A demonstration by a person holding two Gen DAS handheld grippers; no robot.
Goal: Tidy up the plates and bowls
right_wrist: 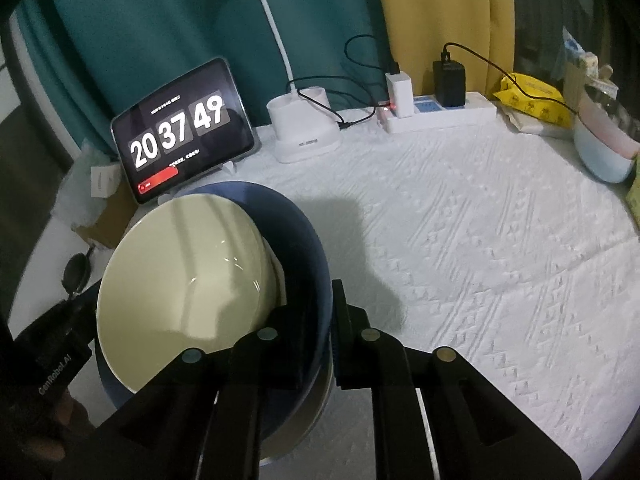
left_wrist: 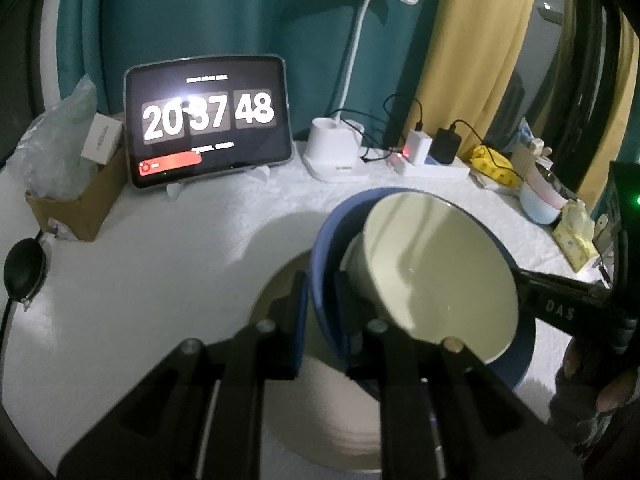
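The round cream bowl [right_wrist: 184, 264] looked like glazed ceramic, smooth and glossy, with streaks of light on its inside. The larger dark-blue bowl [right_wrist: 308, 248] around it had a smooth, duller sheen. The white tablecloth [right_wrist: 480, 240] was textile, matt, with a raised woven pattern. The black fingers [left_wrist: 298, 320] of the left gripper [left_wrist: 320, 312] appeared to be matt plastic with shiny metal pivot pins; the right gripper [right_wrist: 314, 320] looked the same. The tablet's dark screen [left_wrist: 208, 120] was glossy glass, throwing glare. The brown box [left_wrist: 80, 208] was dull cardboard holding crinkled clear plastic. The white lamp base [right_wrist: 300, 128] was smooth plastic.
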